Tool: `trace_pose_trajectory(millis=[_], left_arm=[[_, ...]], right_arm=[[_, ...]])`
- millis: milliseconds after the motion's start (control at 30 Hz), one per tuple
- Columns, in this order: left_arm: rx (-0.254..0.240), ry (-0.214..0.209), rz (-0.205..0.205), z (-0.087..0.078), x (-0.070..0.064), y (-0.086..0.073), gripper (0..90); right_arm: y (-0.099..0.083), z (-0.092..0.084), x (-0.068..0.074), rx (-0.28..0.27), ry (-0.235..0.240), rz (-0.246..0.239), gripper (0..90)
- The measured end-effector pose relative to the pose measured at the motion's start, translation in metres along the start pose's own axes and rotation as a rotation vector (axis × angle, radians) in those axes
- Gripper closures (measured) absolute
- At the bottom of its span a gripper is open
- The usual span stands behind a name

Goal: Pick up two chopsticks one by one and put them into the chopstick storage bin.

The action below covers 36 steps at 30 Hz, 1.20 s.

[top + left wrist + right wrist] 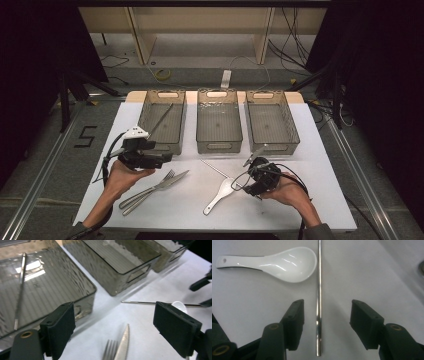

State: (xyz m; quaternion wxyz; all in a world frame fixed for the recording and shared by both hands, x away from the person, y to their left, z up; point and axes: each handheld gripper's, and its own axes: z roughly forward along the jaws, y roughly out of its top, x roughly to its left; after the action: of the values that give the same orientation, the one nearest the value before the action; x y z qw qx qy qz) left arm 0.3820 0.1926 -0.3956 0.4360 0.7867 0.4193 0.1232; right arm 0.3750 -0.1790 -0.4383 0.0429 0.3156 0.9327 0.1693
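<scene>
My right gripper is open over a thin metal chopstick that lies on the white table; the rod runs between the jaws and touches neither pad. A white ceramic spoon lies just beside it. My left gripper is open and holds nothing, in front of the left grey bin. That bin holds another metal chopstick. A fork and a knife lie side by side below the left gripper's jaws.
Three translucent grey bins stand in a row at the back of the table; the middle bin and the right bin have nothing in them. Cables trail from both grippers. The table's front edge is close to my forearms.
</scene>
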Motion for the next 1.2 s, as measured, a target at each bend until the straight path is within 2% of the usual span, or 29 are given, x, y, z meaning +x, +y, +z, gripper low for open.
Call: trace_pose_trajectory(millis=[133, 233, 467, 567, 700, 800, 933, 1200], left_arm=[[-0.003, 0.002, 0.023, -0.001, -0.007, -0.009, 17.0], [-0.015, -0.001, 0.018, -0.002, -0.007, -0.015, 17.0], [-0.049, -0.001, 0.041, -0.008, -0.010, -0.024, 17.1], [-0.054, -0.003, 0.033, -0.010, -0.011, -0.026, 17.1], [-0.058, -0.009, 0.037, -0.012, -0.013, -0.029, 17.0], [-0.060, -0.012, 0.033, -0.012, -0.014, -0.031, 17.0], [-0.049, -0.008, 0.037, -0.012, -0.013, -0.032, 17.0], [-0.050, -0.007, 0.038, -0.012, -0.013, -0.033, 17.1]], right_arm=[[0.005, 0.003, 0.001, 0.021, 0.015, -0.013, 49.7], [0.009, 0.005, 0.001, 0.035, 0.017, -0.016, 52.1], [0.017, 0.013, 0.000, 0.076, 0.028, -0.029, 58.3], [0.018, 0.017, -0.001, 0.089, 0.028, -0.040, 61.2], [0.019, 0.019, -0.002, 0.105, 0.030, -0.046, 67.3], [0.020, 0.020, -0.001, 0.111, 0.030, -0.039, 68.7], [0.020, 0.021, -0.001, 0.113, 0.033, -0.057, 71.4], [0.021, 0.024, -0.001, 0.128, 0.029, -0.066, 75.4]])
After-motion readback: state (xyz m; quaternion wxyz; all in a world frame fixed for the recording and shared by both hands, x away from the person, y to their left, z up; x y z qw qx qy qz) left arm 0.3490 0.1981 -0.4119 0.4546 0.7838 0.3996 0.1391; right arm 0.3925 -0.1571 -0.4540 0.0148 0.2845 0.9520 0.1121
